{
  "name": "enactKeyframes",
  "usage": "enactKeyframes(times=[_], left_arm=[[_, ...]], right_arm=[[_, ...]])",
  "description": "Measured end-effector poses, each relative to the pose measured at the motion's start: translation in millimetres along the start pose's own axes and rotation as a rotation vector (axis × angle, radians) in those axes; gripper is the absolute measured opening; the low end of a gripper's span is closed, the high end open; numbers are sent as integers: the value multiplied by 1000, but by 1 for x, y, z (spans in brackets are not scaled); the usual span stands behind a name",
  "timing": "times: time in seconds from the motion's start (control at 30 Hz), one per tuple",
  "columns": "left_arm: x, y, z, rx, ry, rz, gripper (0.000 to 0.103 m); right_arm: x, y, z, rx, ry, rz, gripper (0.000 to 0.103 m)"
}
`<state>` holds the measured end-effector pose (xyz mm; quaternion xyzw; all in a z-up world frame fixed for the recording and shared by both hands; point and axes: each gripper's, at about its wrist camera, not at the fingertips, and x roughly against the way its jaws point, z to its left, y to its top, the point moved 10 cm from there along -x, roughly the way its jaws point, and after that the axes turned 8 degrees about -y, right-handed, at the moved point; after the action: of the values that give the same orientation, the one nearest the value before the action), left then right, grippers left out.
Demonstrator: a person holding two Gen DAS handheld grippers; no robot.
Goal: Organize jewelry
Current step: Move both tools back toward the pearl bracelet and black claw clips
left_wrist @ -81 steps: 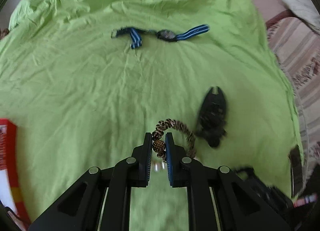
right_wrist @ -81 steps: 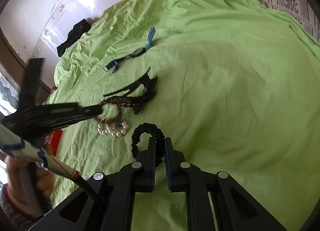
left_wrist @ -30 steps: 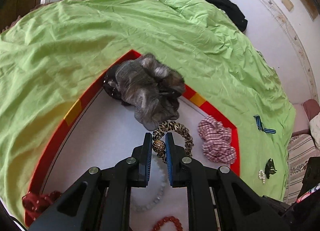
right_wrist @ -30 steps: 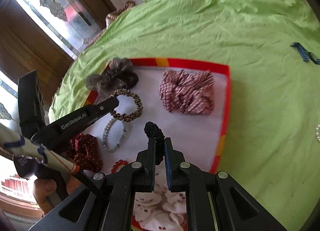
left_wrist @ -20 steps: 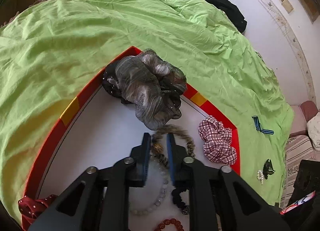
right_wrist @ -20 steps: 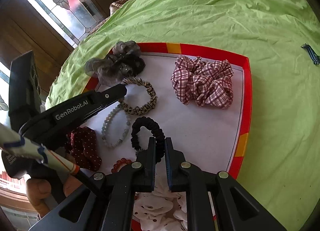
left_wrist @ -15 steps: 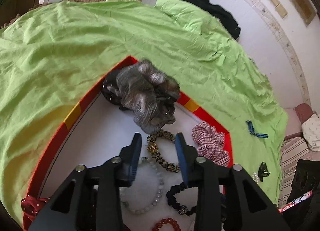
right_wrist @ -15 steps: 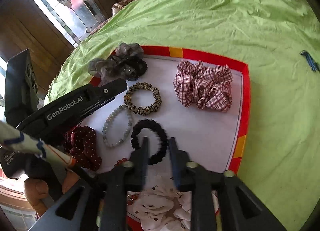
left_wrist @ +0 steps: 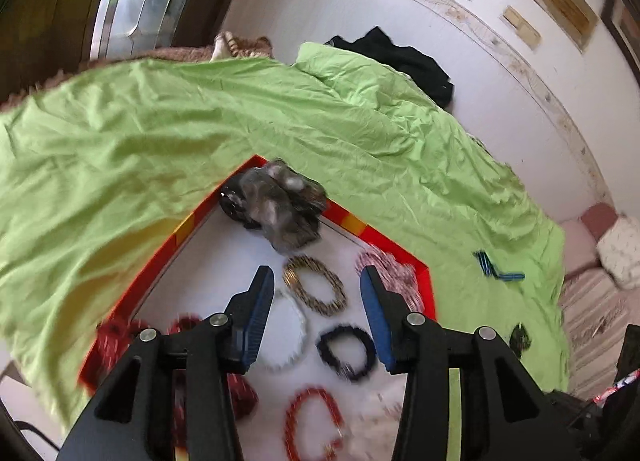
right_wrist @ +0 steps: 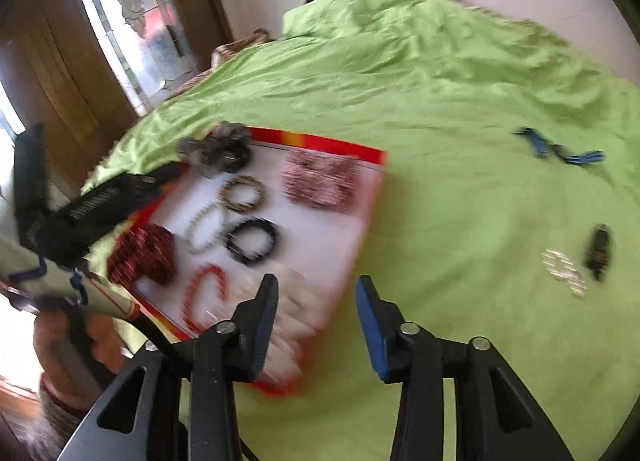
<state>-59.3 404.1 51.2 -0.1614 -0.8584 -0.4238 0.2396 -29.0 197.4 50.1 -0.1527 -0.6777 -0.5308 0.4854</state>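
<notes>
A red-rimmed white tray (left_wrist: 188, 226) (right_wrist: 372, 197) lies on the green bedsheet. In it lie a leopard-print scrunchie (left_wrist: 315, 290) (right_wrist: 243, 194), a black hair tie (left_wrist: 347, 351) (right_wrist: 252, 240), a pale bead bracelet (right_wrist: 205, 230), a red bead bracelet (left_wrist: 312, 419) (right_wrist: 203, 293), a plaid scrunchie (right_wrist: 318, 180) and a grey scrunchie (left_wrist: 280, 207). My left gripper (left_wrist: 318, 311) is open and empty above the tray. My right gripper (right_wrist: 316, 311) is open and empty over the tray's near edge. On the sheet lie a pearl bracelet (right_wrist: 565, 271), a black hair claw (right_wrist: 598, 251) and a blue-strapped watch (right_wrist: 560, 152).
A dark red dotted scrunchie (right_wrist: 142, 251) sits at the tray's left side. Black clothing (left_wrist: 400, 61) lies at the far end of the bed by the white wall. A wooden door with leaded glass (right_wrist: 132, 17) stands at the left. A striped rug (left_wrist: 596, 313) lies at the right.
Both grippers opened and let go: the leopard scrunchie and the black hair tie now lie in the tray. Both grippers pulled back and up; the right one swung rightwards.
</notes>
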Motion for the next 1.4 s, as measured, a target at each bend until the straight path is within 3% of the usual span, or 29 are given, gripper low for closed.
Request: enactKeyframes(times=[0.13,0.37,0.53,0.73,0.83,1.17,1.3,1.4], left_arm=[[13,-29,-45,-90,-22,50,44],[7,-122,-158,-285,-168,246,48],[-1,-171,-193,-342,-204,343,48],[-23,-204,-205,-385,-168,419,48],[-30,-212,-206,-387,-150,436,48],[-51,-224,-212,-409,-134,483,48],[-54,-222,-210,-406,-136,487,48],[-57,-218,-204,-400,-128,482,48]], right_arm=[[16,-32,-54,-44,-74,12,46],[38,-86,-156,-218,-185,35,46],[54,-114,-220,-328,-228,33,46],[51,-126,-279,-452,-231,37,46],[40,-115,-306,-489,-236,29,46],[-23,-12,-376,-602,-204,2,56],[-65,3,-373,-563,-222,94,56],[-77,14,-350,-557,-148,106,56]])
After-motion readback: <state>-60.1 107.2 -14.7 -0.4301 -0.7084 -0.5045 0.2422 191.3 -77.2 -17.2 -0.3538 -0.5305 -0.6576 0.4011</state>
